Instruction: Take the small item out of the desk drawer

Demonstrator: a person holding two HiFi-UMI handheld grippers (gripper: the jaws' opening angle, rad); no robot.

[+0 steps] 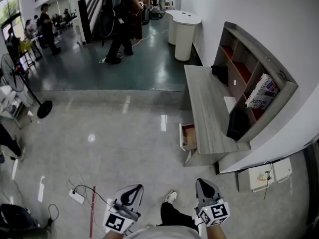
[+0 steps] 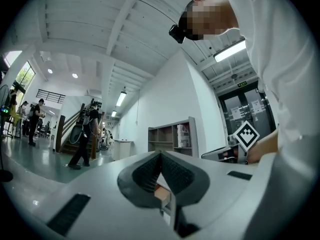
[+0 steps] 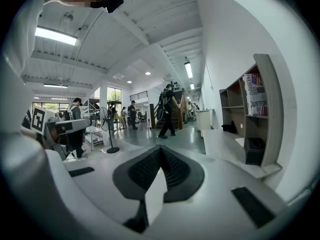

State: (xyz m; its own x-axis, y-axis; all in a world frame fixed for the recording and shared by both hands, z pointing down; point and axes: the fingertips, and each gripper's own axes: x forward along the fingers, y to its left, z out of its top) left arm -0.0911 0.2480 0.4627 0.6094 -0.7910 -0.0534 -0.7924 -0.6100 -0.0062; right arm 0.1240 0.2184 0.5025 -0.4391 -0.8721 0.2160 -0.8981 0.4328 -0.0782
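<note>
The grey wooden desk (image 1: 205, 108) stands against the right wall, some way ahead of me. Its small drawer (image 1: 188, 137) is pulled open at the near left corner and shows a reddish-brown inside; I cannot make out any item in it. My left gripper (image 1: 135, 187) and right gripper (image 1: 203, 182) are held low in front of the person's body, well short of the desk. Both are shut with nothing between the pads, as the left gripper view (image 2: 161, 154) and the right gripper view (image 3: 161, 148) show.
A shelf unit (image 1: 259, 78) on the desk holds a printed packet (image 1: 262, 91), a black bag (image 1: 220, 73) and a black box (image 1: 238, 124). A power strip (image 1: 77, 197) with cables lies on the floor at left. A standing fan (image 1: 17, 81) and several people are farther off.
</note>
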